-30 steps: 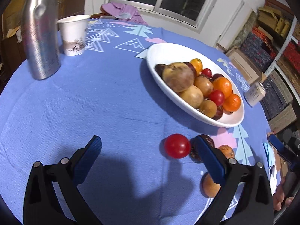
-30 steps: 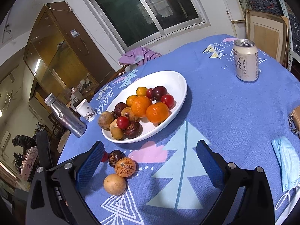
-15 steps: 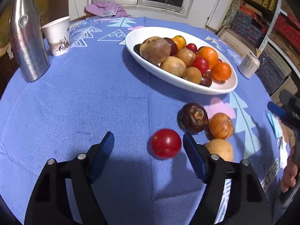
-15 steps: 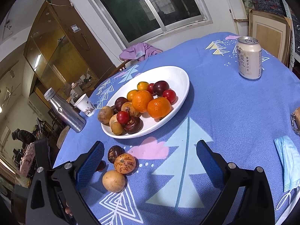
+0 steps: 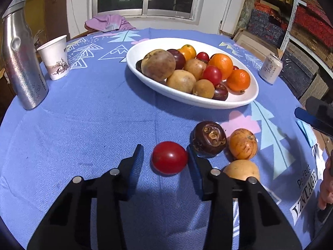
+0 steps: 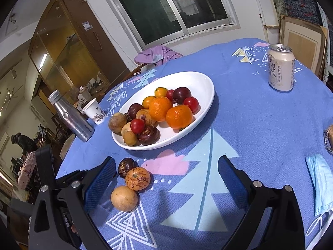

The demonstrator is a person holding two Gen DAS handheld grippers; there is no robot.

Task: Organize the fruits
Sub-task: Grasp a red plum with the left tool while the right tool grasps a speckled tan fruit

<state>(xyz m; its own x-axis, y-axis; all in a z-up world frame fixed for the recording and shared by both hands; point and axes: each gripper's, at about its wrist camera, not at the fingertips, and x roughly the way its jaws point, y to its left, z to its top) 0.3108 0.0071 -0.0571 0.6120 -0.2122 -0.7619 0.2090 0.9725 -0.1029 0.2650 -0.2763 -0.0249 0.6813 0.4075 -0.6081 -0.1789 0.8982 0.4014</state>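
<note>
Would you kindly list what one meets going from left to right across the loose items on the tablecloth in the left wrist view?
Metal bottle → paper cup → red tomato → dark brown fruit → speckled orange fruit → drink can.

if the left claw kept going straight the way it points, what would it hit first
The red tomato, lying between the closing fingers of the left claw. One finger looks near or at its side; the other shows a gap. Past it, likely only tablecloth.
</note>
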